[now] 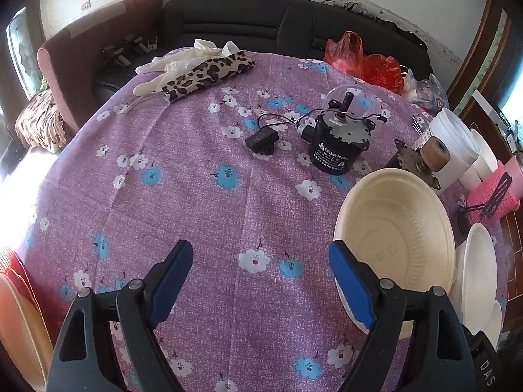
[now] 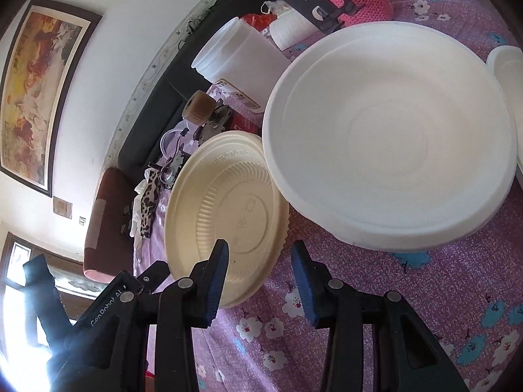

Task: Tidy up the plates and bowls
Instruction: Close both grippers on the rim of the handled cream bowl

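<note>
A cream ribbed bowl (image 1: 395,238) stands on the purple flowered tablecloth (image 1: 196,196), right of centre in the left wrist view. My left gripper (image 1: 261,281) is open wide over bare cloth; its right fingertip (image 1: 349,287) overlaps the bowl's left rim. In the right wrist view the same cream bowl (image 2: 228,215) lies just ahead of my right gripper (image 2: 261,277). That gripper is partly open, with the bowl's near rim in the gap and neither pad pressing on it. A big white bowl (image 2: 389,137) sits right behind, on a second white one. The white plate (image 1: 477,268) lies right of the cream bowl.
A black motor (image 1: 336,143), a small black box (image 1: 261,140) with wires, a white tub (image 1: 451,140) and a pink basket (image 1: 493,192) crowd the right side. A leopard-print cloth (image 1: 206,75) lies at the far edge, and another cream bowl (image 1: 19,326) at the lower left.
</note>
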`<act>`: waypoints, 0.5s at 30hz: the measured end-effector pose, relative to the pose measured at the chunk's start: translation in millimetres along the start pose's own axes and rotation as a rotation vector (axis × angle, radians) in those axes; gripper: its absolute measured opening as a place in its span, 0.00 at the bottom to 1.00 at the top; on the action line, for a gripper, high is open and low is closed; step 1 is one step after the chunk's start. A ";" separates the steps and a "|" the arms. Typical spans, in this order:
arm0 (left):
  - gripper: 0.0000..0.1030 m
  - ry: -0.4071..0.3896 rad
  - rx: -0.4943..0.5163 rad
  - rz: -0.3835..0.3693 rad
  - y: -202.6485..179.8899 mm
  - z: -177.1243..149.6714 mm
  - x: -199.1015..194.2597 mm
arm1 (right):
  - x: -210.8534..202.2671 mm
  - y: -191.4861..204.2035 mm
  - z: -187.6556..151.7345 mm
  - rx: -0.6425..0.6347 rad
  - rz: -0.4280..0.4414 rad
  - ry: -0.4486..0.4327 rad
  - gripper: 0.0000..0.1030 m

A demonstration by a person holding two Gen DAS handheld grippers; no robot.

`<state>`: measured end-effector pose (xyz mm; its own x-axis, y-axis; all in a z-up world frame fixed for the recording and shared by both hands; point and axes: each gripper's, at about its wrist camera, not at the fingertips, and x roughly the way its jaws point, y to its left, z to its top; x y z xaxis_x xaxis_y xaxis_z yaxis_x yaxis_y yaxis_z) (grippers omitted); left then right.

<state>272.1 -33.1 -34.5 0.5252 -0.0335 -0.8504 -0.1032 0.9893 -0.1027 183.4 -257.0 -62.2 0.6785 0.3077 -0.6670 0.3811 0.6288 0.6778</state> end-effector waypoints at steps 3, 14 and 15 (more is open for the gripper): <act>0.82 0.011 -0.021 -0.025 2.2 2.3 5.2 | 5.6 0.1 2.2 0.011 -0.003 0.008 0.42; 0.82 0.063 -0.075 -0.110 15.5 8.3 15.8 | 23.0 -11.0 9.6 0.049 -0.015 -0.002 0.42; 0.82 0.065 -0.075 -0.124 15.0 8.3 14.2 | 23.1 -11.4 9.7 0.046 -0.017 -0.006 0.42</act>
<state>285.1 -17.6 -43.9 0.4826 -0.1659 -0.8600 -0.1055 0.9637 -0.2451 200.8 -264.0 -82.3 0.6756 0.2924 -0.6768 0.4210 0.6007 0.6797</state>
